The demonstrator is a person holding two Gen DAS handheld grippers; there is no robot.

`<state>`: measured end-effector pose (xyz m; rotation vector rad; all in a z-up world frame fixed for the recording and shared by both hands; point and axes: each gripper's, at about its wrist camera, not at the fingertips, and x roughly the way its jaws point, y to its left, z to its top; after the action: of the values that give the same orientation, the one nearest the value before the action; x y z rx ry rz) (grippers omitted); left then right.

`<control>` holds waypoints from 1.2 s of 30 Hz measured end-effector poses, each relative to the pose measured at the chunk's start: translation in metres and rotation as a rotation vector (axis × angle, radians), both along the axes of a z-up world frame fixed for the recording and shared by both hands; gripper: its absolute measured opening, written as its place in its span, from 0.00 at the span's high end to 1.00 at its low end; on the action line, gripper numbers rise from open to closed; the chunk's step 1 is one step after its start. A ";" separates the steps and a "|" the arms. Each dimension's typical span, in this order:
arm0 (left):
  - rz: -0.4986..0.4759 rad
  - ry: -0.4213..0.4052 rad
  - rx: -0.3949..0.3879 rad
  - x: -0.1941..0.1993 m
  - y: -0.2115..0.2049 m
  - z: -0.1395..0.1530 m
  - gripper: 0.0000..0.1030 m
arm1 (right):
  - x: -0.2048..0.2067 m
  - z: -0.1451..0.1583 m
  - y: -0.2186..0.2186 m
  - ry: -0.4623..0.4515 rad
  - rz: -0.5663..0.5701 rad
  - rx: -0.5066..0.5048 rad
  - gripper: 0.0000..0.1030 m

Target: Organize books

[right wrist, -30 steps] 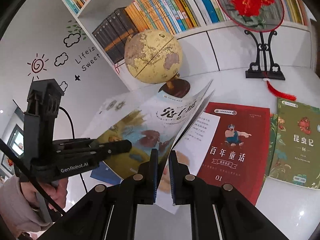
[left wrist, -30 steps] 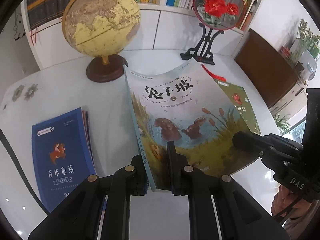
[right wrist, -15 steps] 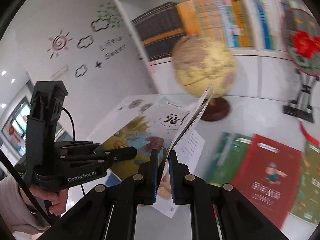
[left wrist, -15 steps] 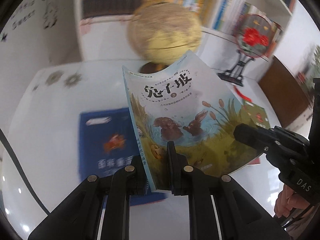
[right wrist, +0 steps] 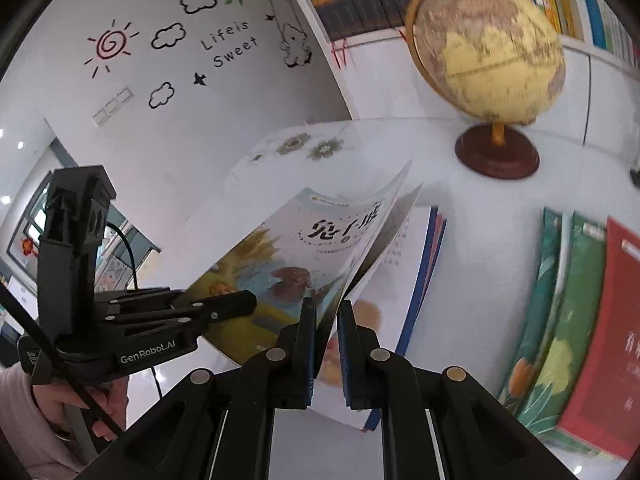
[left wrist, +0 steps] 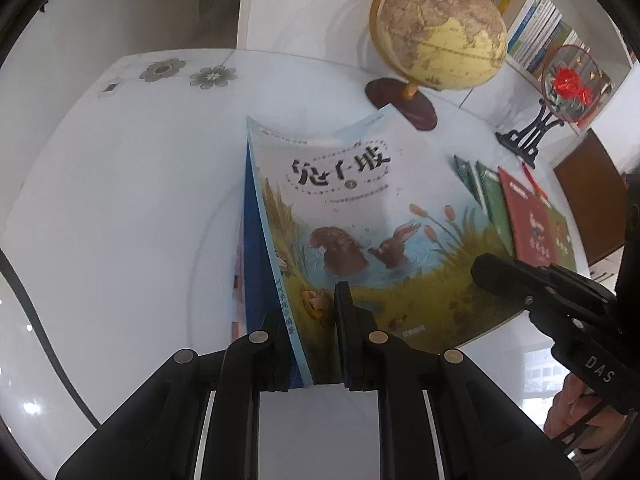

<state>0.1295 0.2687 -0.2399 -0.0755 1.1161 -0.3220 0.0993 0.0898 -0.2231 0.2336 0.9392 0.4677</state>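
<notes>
A picture book with two rabbits on its cover (left wrist: 360, 208) is held above the white table (left wrist: 120, 200), cover up and bowed. My left gripper (left wrist: 312, 304) is shut on its near edge by the spine. My right gripper (right wrist: 326, 312) is shut on its right edge; its tip (left wrist: 484, 268) shows in the left wrist view. In the right wrist view the rabbit book (right wrist: 304, 252) fans apart, lower pages drooping. A blue book (left wrist: 252, 248) lies flat right beneath it, mostly hidden; its edge (right wrist: 428, 264) shows in the right wrist view.
A globe (left wrist: 440, 32) on a dark round base stands behind the book. A fan ornament (left wrist: 568, 84) on a black stand stands far right. Green books (right wrist: 560, 300) and a red book (right wrist: 612, 320) lie flat to the right. A hand (right wrist: 108, 396) holds the left gripper (right wrist: 244, 302).
Both grippers carried the rabbit book leftward across the table and a little lower. It now hangs over the blue book, which lay off to its left a second ago.
</notes>
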 end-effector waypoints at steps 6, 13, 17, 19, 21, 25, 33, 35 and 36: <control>-0.005 0.041 -0.013 0.002 0.000 -0.014 0.83 | 0.001 -0.026 -0.005 0.082 -0.063 0.005 0.90; 0.087 0.125 0.079 0.010 0.012 -0.028 0.69 | 0.002 -0.046 -0.013 0.182 -0.127 0.040 0.86; 0.158 0.141 0.106 0.013 0.024 -0.026 0.70 | 0.007 -0.056 -0.020 0.267 -0.173 0.025 0.75; 0.188 0.136 0.120 0.014 0.029 -0.022 0.70 | 0.006 -0.057 -0.030 0.293 -0.220 0.019 0.53; 0.205 0.126 0.115 0.015 0.031 -0.015 0.70 | 0.002 -0.054 -0.043 0.290 -0.263 0.038 0.52; 0.202 0.098 0.073 0.019 0.020 0.001 0.70 | -0.006 -0.048 -0.076 0.282 -0.299 0.097 0.52; 0.062 0.074 -0.011 0.032 -0.065 0.020 0.70 | -0.031 -0.032 -0.146 0.220 -0.374 0.164 0.51; 0.012 0.063 -0.015 0.030 -0.091 0.022 0.70 | -0.038 -0.028 -0.168 0.208 -0.403 0.167 0.51; -0.020 0.059 -0.010 0.029 -0.109 0.021 0.70 | -0.041 -0.028 -0.177 0.204 -0.413 0.169 0.51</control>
<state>0.1587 0.1598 -0.2184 -0.0834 1.1742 -0.3448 0.0585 -0.0869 -0.2508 0.6247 1.0189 0.1413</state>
